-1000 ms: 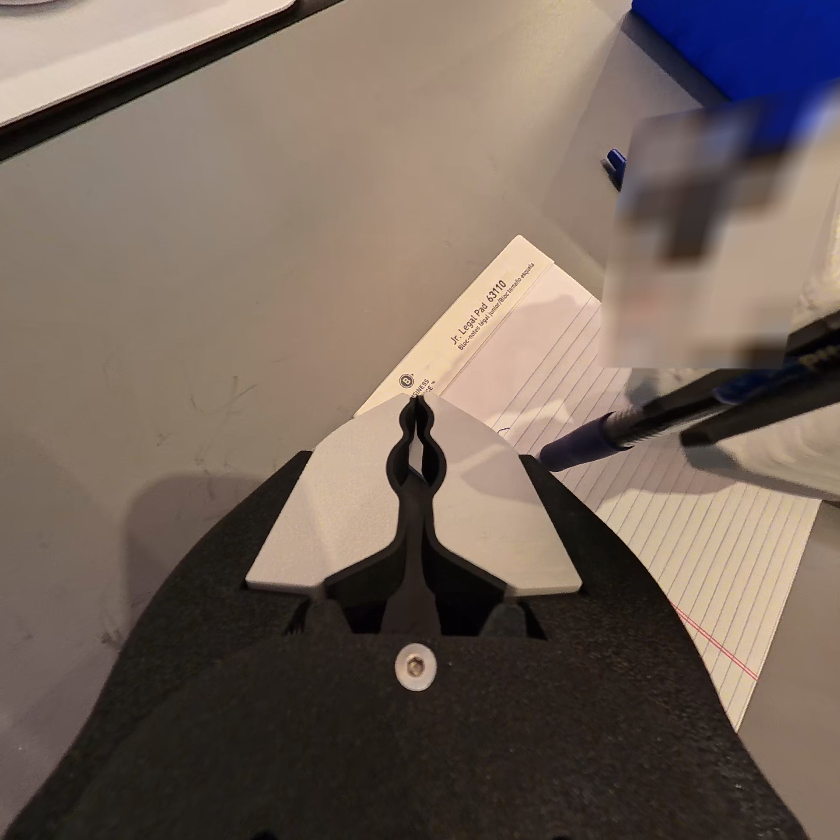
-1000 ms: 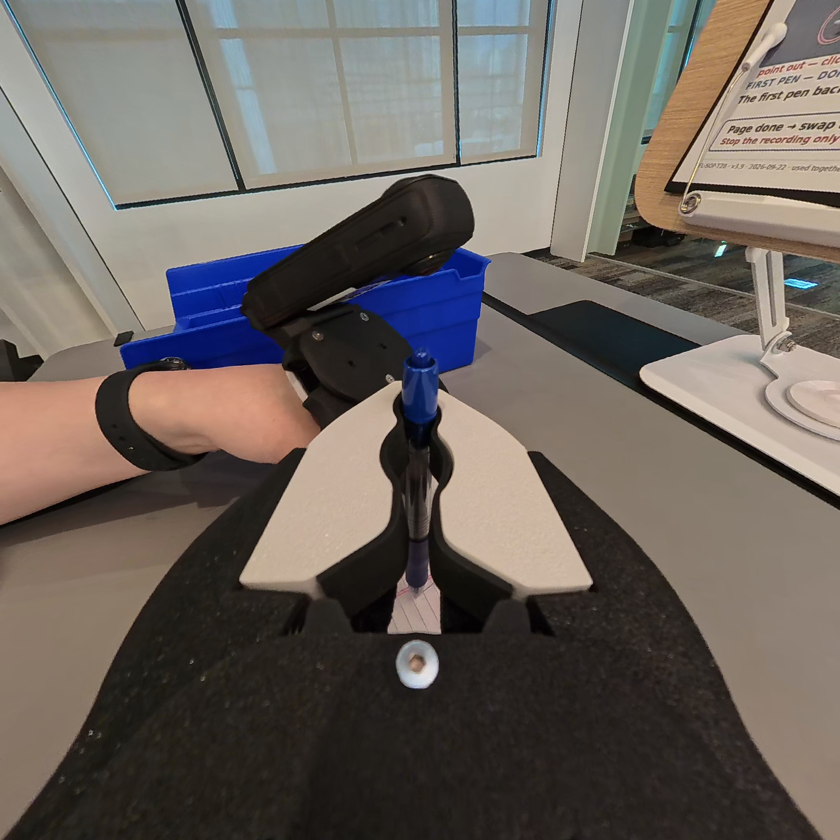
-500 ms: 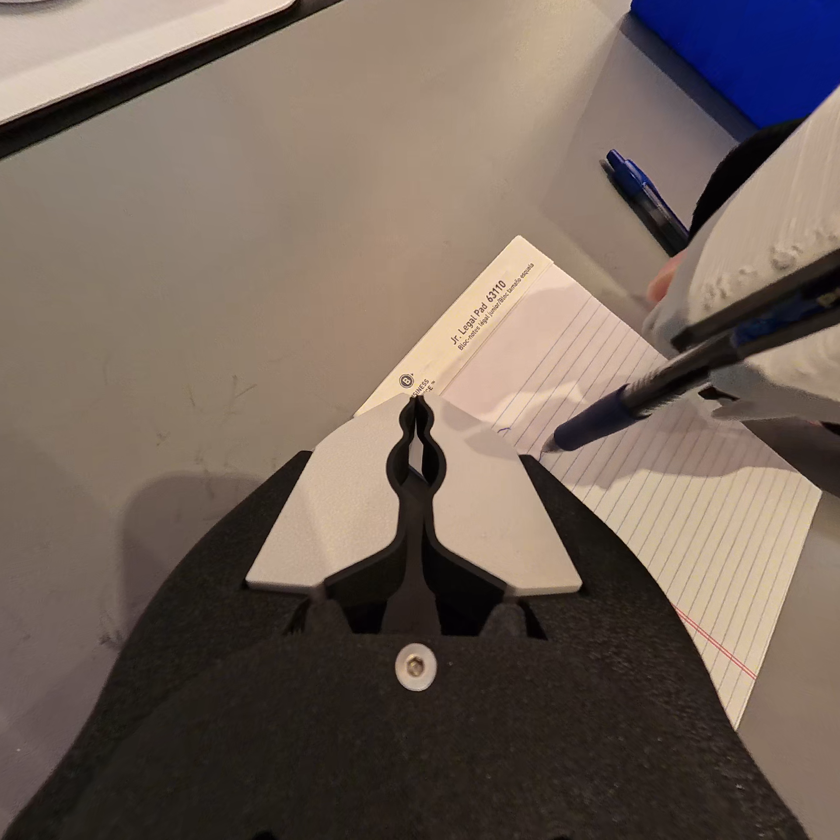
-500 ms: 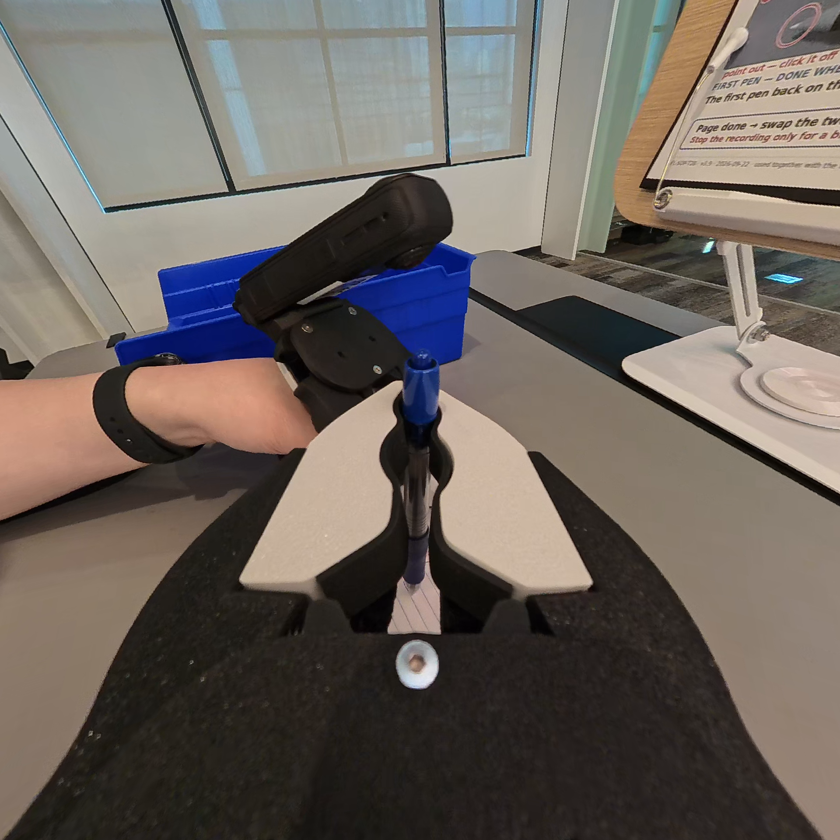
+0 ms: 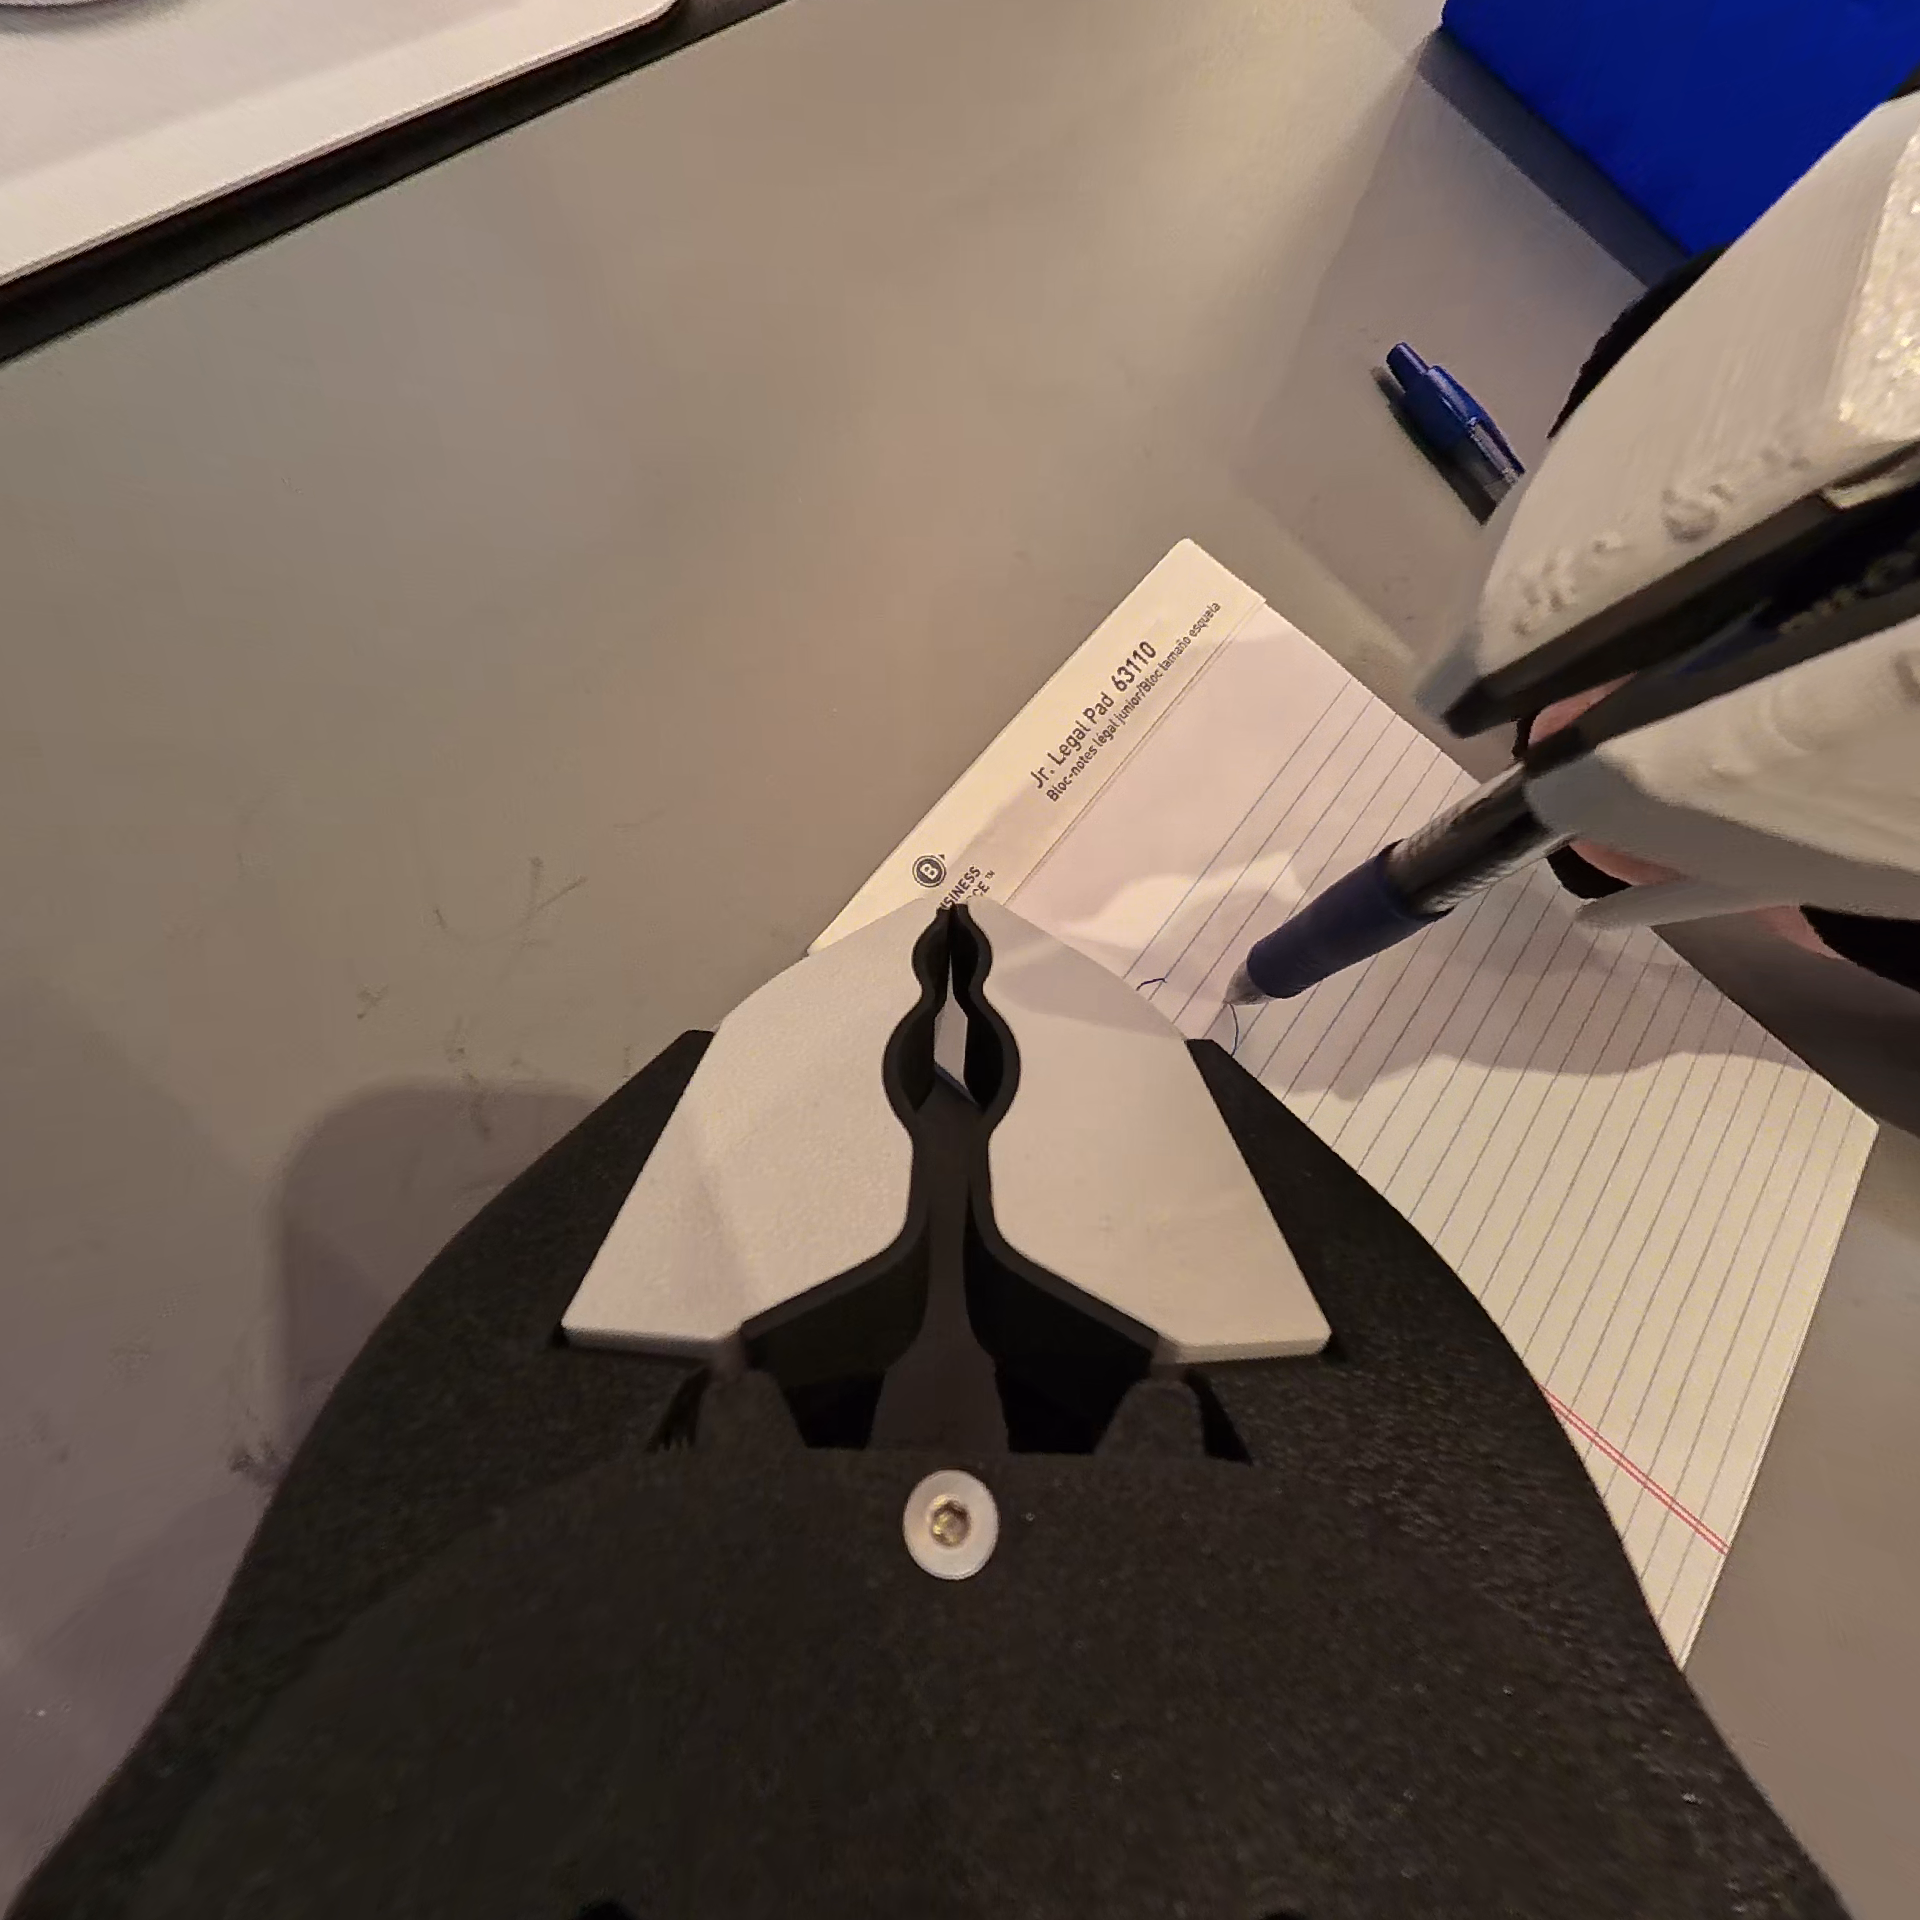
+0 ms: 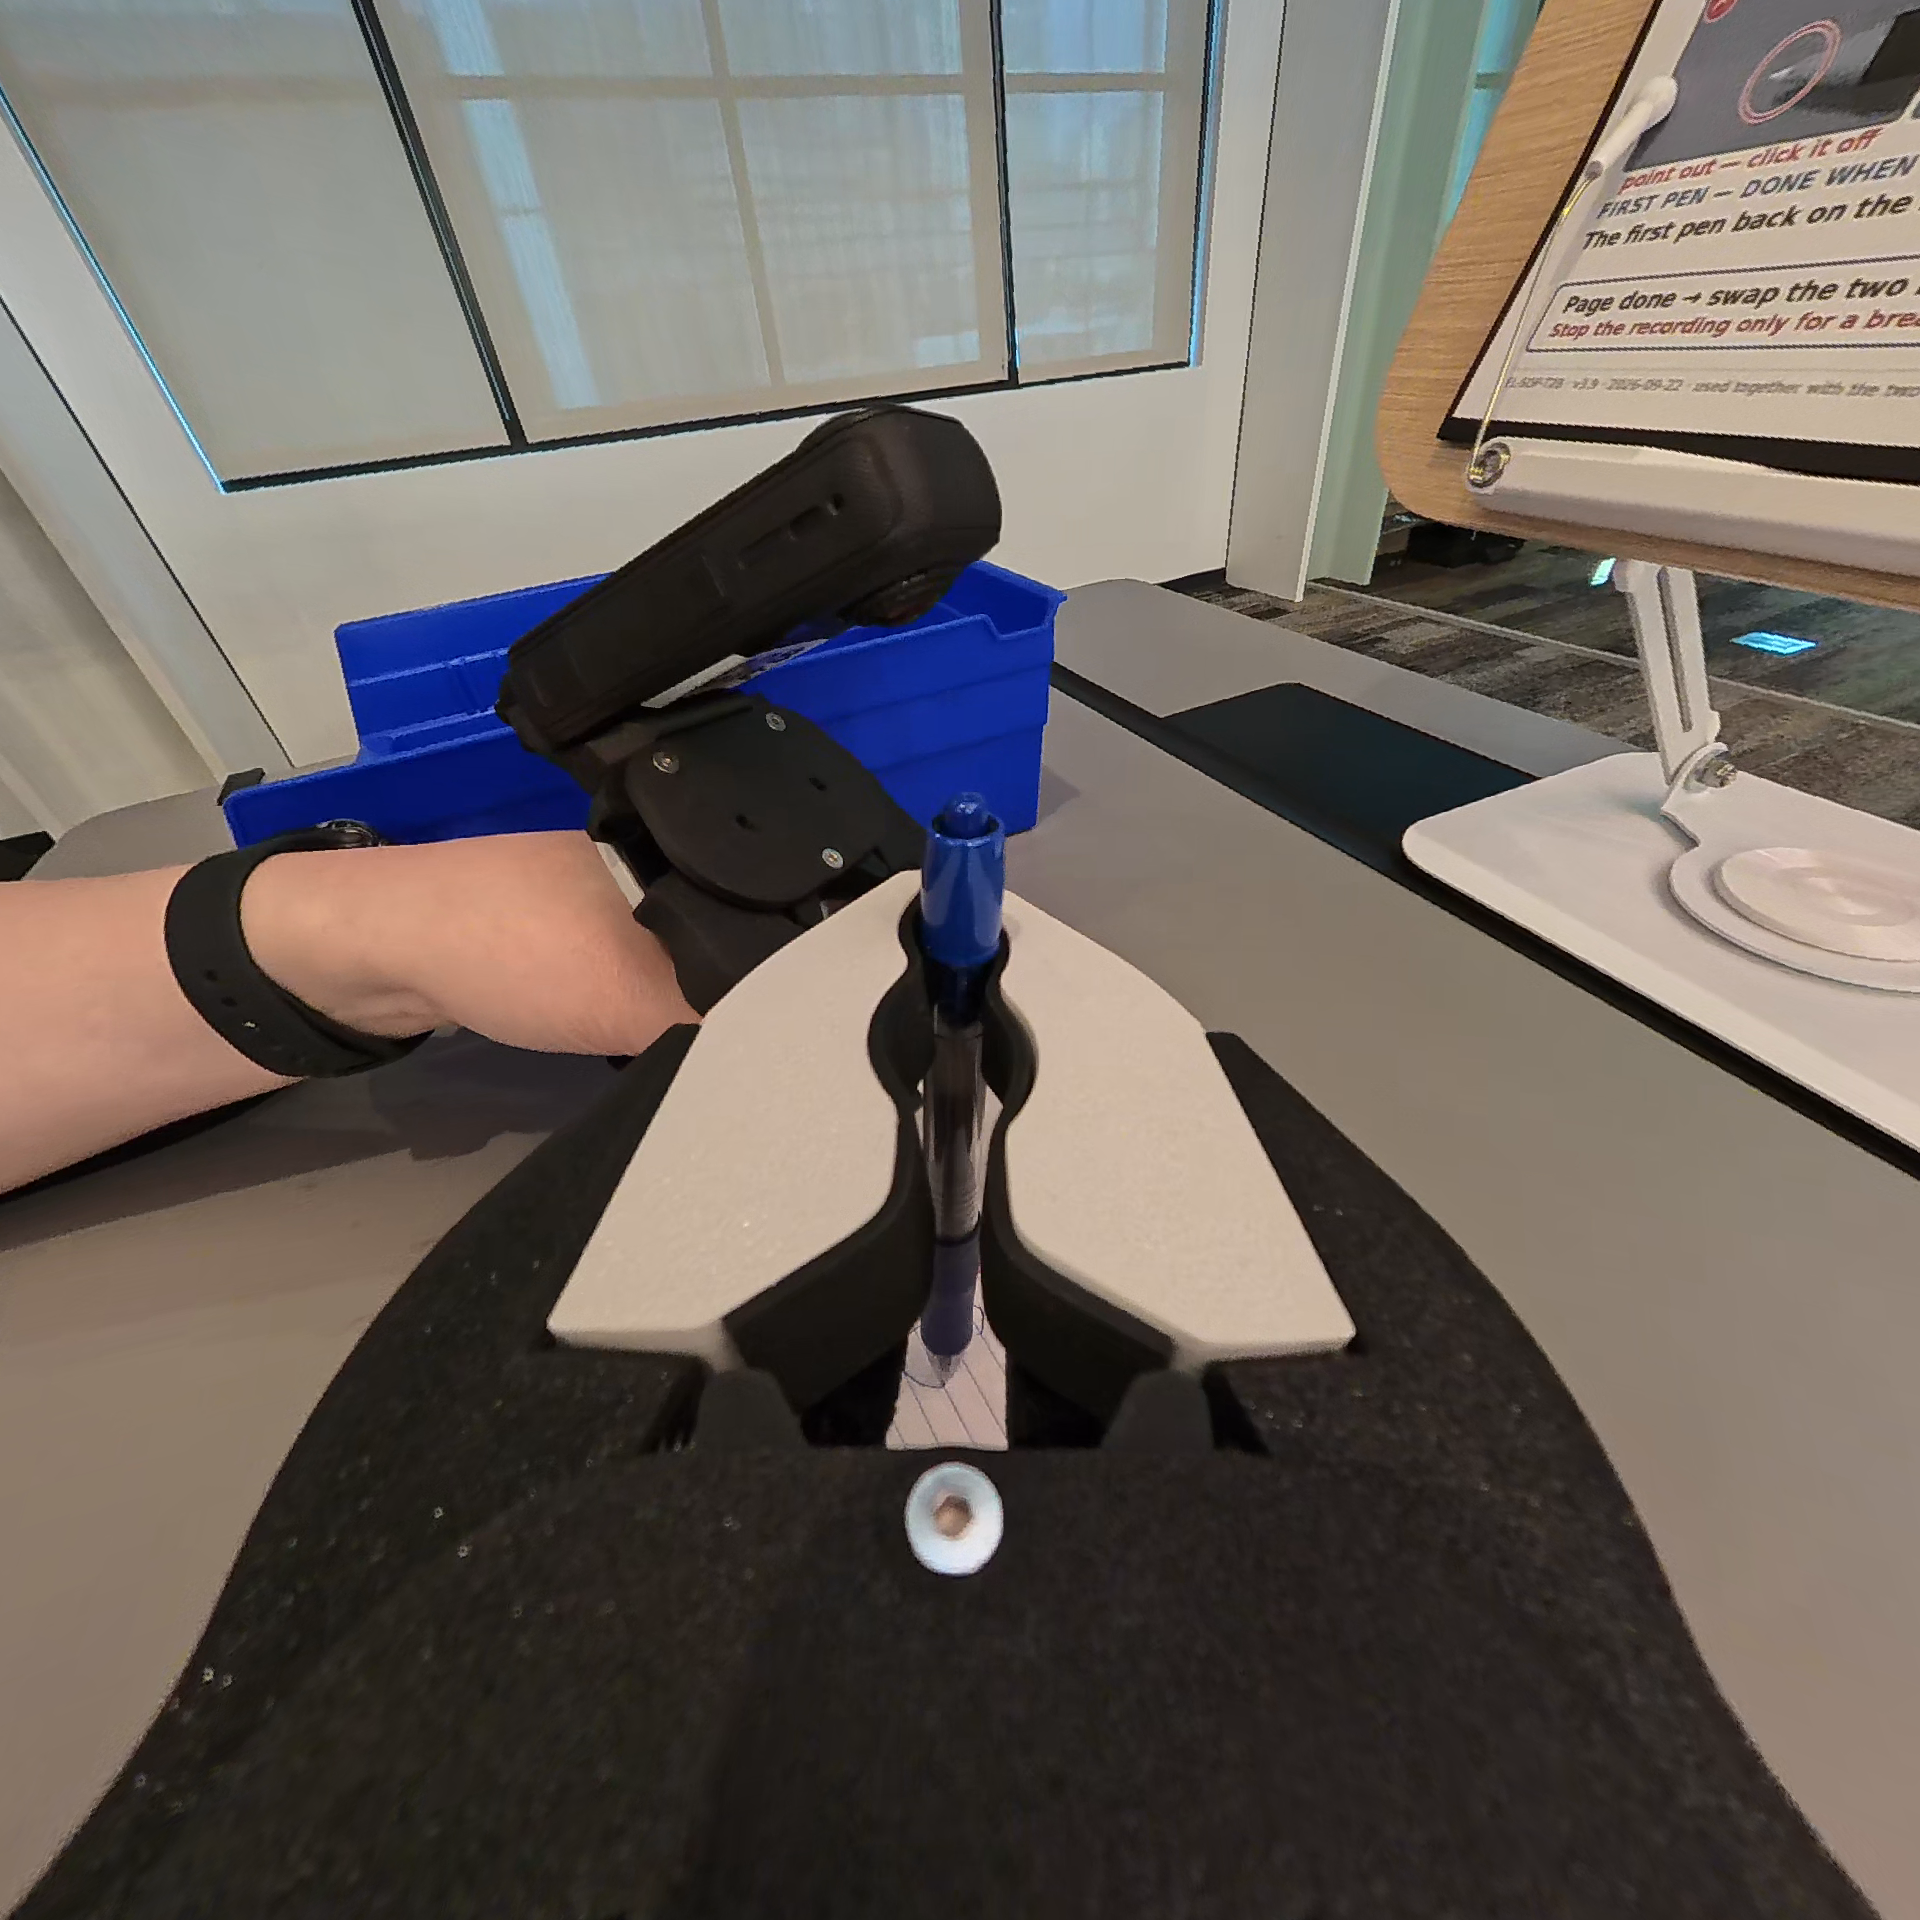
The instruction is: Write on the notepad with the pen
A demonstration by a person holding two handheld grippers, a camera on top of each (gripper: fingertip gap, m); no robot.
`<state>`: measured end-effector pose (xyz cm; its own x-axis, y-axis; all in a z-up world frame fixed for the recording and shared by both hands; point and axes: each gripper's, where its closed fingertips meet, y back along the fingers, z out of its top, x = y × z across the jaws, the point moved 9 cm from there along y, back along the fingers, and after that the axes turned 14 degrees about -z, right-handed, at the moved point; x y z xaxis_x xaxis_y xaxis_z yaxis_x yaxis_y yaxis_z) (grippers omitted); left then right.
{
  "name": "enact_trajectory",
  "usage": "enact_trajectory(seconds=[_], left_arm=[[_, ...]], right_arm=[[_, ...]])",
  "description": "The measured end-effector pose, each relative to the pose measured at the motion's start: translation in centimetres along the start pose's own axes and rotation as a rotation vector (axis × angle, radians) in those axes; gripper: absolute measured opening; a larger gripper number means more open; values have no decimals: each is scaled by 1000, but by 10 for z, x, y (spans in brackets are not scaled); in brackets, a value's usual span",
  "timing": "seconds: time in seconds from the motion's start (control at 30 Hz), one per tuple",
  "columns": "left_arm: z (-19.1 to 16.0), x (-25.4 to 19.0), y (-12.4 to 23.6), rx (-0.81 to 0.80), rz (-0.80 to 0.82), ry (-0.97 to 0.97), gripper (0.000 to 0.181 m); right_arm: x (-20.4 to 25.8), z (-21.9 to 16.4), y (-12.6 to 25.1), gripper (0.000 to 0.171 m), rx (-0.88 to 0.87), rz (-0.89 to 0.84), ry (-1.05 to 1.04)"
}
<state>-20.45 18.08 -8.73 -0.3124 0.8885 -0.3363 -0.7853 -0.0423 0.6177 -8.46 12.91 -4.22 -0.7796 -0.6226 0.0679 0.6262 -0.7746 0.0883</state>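
The pen (image 5: 1392, 894) tip has come down onto the pad (image 5: 1507, 1195) on the desk (image 5: 520, 623), and blue ink now shows there: writing has begun. Right gripper (image 6: 961, 1039) fingers pinch the pen; left gripper (image 5: 953, 925) fingers, pressed together and empty, rest at the pad's corner.

Lined paper notepad (image 5: 1507, 1195), glossy plastic pen (image 5: 1382, 914), matt grey table (image 5: 623, 623).

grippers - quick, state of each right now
Left gripper: closed, holding nothing, resting at the notepad edge.
Right gripper: closed on the pen, tip at the paper.
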Motion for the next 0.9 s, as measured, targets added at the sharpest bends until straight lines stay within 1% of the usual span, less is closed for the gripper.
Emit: enact_trajectory(seconds=[0.73,0.9], left_arm=[[-1,0,0,-5,-5,6,0],[-1,0,0,-5,-7,7,0]], right_arm=[[5,1,-9,4,0,26,10],[5,3,-6,4,-15,30,7]])
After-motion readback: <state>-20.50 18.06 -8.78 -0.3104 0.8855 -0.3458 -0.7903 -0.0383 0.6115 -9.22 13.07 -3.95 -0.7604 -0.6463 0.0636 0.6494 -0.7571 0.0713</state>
